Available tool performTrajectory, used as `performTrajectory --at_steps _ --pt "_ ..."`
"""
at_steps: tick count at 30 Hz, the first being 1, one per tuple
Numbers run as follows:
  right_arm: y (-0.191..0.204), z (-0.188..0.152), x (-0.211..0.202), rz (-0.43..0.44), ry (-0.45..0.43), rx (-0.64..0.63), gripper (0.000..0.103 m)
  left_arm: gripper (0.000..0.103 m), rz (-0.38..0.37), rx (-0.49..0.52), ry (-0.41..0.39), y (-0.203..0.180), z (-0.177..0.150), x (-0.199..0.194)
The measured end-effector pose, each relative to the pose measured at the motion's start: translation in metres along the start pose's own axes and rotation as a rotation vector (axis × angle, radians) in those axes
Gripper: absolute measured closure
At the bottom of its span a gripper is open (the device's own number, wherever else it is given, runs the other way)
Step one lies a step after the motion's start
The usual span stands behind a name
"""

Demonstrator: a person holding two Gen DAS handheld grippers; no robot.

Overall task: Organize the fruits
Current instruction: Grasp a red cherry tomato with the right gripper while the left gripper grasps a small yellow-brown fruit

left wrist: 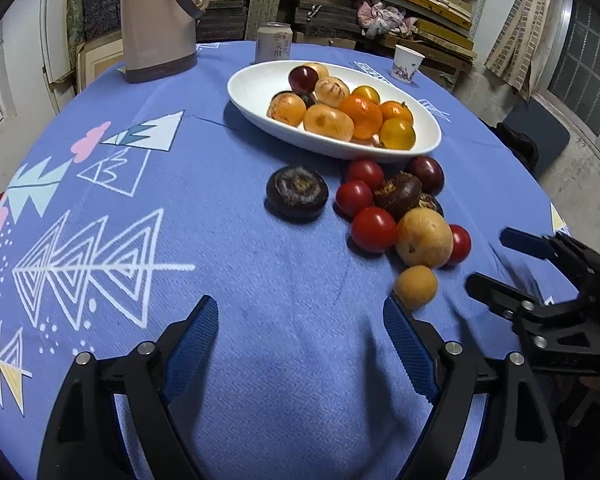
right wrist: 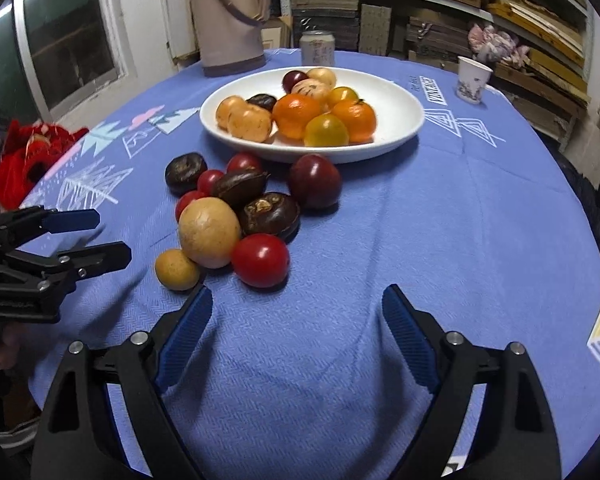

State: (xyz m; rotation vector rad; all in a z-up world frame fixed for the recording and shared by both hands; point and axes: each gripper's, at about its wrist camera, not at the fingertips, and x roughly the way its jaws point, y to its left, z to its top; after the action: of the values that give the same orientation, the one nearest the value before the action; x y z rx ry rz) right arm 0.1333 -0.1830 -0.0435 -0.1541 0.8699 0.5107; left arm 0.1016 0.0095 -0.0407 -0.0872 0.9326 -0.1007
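Now your right hand-held gripper (right wrist: 297, 304) hangs released, nothing between its jaws, just short of the red tomato (right wrist: 260, 259); your left hand-held gripper (left wrist: 299, 316) is equally released beside the small yellow fruit (left wrist: 415, 287). Straddle 1 fruit at the pile's edge, close gently, lift clear of its neighbours, then carry it to the white dish (right wrist: 400, 100). Around it, the blue-clothed surface (right wrist: 440, 220) carries a jug (right wrist: 230, 20), can (right wrist: 318, 48) and paper cup (right wrist: 473, 79) before stacked shelves.

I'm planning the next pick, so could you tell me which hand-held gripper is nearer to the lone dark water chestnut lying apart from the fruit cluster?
Left. The left hand-held gripper is open just below the water chestnut; the right hand-held gripper hangs beyond the fruit cluster.
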Motion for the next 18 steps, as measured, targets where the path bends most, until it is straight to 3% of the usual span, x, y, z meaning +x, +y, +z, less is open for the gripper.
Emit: performTrajectory --at_steps 3,5,7,8,10,18 --pt "0.008 0.005 0.010 0.009 0.019 -0.033 0.028 0.018 -0.005 0.007 0.002 -0.001 -0.002 0.000" --pt "0.013 0.009 0.018 0.011 0.035 -0.054 0.042 0.018 -0.008 0.009 0.003 -0.001 -0.003 -0.001" --pt "0.017 0.012 0.025 0.027 0.056 -0.071 0.048 0.018 -0.009 0.013 0.002 -0.001 -0.004 -0.002" --pt "0.018 0.014 0.027 0.031 0.056 -0.078 0.060 0.018 -0.010 0.016 0.003 -0.001 -0.004 -0.002" --pt "0.020 0.016 0.026 0.054 0.050 -0.086 0.070 0.018 -0.013 0.025 0.004 -0.003 -0.005 -0.002" --pt "-0.005 0.000 0.007 0.063 0.015 0.011 0.070 0.018 -0.035 0.116 0.004 -0.031 -0.007 -0.001"
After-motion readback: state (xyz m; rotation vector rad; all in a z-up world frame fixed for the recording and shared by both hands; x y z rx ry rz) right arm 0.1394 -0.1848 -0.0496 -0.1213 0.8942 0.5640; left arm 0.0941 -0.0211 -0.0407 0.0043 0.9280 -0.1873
